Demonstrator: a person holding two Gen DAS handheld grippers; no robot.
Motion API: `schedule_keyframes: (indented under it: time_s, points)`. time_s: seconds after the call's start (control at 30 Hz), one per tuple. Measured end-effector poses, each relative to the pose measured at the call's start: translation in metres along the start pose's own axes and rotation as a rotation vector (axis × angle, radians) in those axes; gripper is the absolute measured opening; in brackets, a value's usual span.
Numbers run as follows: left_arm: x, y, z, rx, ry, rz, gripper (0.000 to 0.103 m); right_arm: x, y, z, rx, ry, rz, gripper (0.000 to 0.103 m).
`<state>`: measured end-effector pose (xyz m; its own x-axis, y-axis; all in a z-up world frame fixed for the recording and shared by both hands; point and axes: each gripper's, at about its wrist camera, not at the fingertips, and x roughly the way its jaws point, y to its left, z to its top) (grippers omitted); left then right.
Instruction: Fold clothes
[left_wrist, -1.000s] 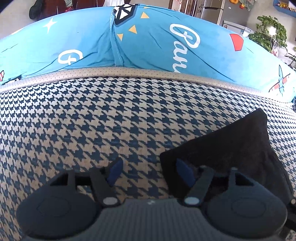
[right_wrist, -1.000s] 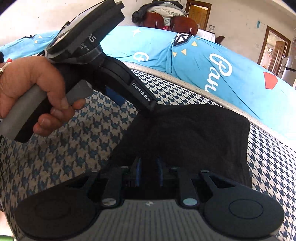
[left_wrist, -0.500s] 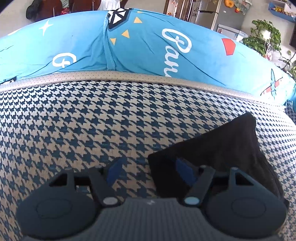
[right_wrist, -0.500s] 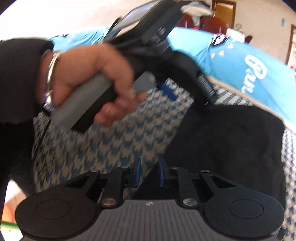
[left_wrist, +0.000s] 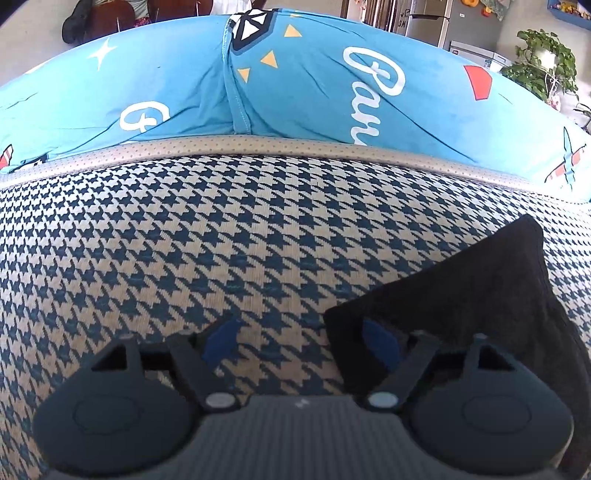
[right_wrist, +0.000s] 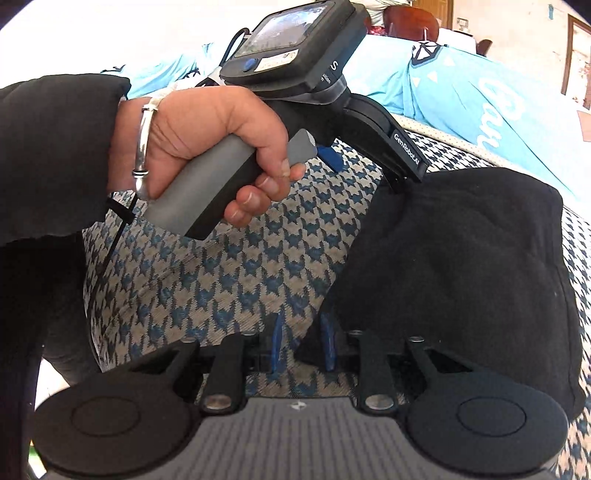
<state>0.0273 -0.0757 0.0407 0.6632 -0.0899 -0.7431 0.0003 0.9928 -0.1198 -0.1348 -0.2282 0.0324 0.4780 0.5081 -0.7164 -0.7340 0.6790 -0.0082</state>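
Note:
A black folded garment (right_wrist: 461, 266) lies flat on the houndstooth cover (right_wrist: 229, 273). My right gripper (right_wrist: 303, 347) is at its near left corner. Its jaws are opening: patterned cover shows between the blue pads (right_wrist: 277, 347) and the garment's edge sits by the right one, unpinched. In the left wrist view the garment (left_wrist: 480, 295) fills the lower right. My left gripper (left_wrist: 301, 341) stands wide and is opening further, its right finger on the garment's corner and only cover in most of the gap. A hand (right_wrist: 207, 147) holds that left gripper (right_wrist: 365, 171) at the garment's far left corner.
Bright blue printed bedding (left_wrist: 295, 92) bulges behind a grey dotted border (left_wrist: 258, 146). The houndstooth cover (left_wrist: 184, 240) stretches left of the garment. A potted plant (left_wrist: 543, 59) and a fridge (left_wrist: 428, 22) stand far back. A black sleeve (right_wrist: 55, 155) fills the right wrist view's left side.
My right gripper's pads have parted and let go of the garment's edge, and its view swung left onto the hand and sleeve. My left gripper's jaws have spread a little wider.

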Motion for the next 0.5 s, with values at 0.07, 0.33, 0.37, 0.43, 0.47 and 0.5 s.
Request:
schedule_keyframes:
  time_s: [0.07,0.33,0.37,0.43,0.47,0.5]
  points:
    - [-0.006,0.002,0.003,-0.039,-0.011,-0.036,0.075,-0.005,0.003,0.0,-0.016,0.002,0.017,0.026]
    - [-0.022,-0.02,-0.003,0.07,-0.003,-0.105,0.078,-0.025,-0.029,0.008,0.049,-0.09,-0.07,0.024]
    - [-0.022,-0.023,-0.006,0.091,0.006,-0.111,0.078,-0.025,-0.037,0.01,0.072,-0.103,-0.097,0.024]
    - [-0.022,-0.026,-0.011,0.119,0.021,-0.118,0.078,-0.027,-0.05,0.013,0.117,-0.131,-0.151,0.024]
    - [-0.022,-0.028,-0.013,0.131,0.029,-0.121,0.079,-0.028,-0.056,0.013,0.138,-0.142,-0.179,0.025]
    - [-0.021,-0.028,-0.015,0.14,0.038,-0.119,0.079,-0.029,-0.063,0.014,0.167,-0.145,-0.201,0.025]
